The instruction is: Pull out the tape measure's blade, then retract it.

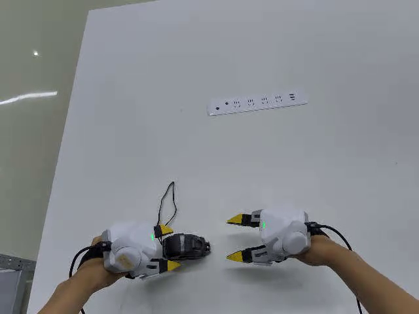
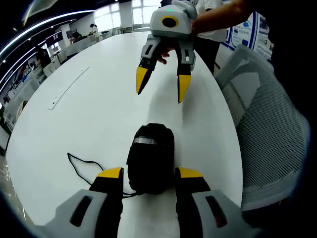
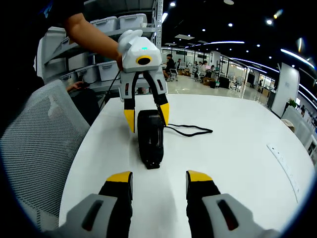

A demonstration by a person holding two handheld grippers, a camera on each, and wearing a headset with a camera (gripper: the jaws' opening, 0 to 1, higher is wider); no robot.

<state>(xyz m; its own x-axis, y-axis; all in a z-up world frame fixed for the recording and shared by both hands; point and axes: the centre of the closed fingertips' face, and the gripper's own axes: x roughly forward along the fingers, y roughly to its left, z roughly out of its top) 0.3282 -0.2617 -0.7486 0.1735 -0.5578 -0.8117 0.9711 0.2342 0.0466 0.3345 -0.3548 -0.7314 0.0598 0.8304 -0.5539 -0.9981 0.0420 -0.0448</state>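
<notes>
Nearest the person, the left hand-held gripper (image 1: 170,247) sits low on the white desk (image 1: 163,98) with its yellow-tipped jaws closed in on either flank of the black tape measure (image 1: 185,246). In the left gripper view the case (image 2: 151,158) lies squarely between the two tips, and it looks clamped at its rear end. The case rests on the desk, nose pointing across at the other tool.

Over on the other side, the right hand-held gripper (image 1: 234,238) is spread wide and carries nothing. It faces the tape measure's front end with a clear gap of bare desk between. No blade shows out of the case, so I'd call this the very start: case pinned, pull not yet begun.

The next move calls for the right jaws to cross that gap, line up low with the small hook at the case's mouth, pinch it, then draw straight away while the left holds firm. That hook is a thin target, so aim matters.

Just behind the case, a thin black cord (image 1: 167,203) loops loose across the desk. Further out lies a white power strip (image 1: 256,103); its dark markings are too small to read. No brand name is legible on the case either.
</notes>
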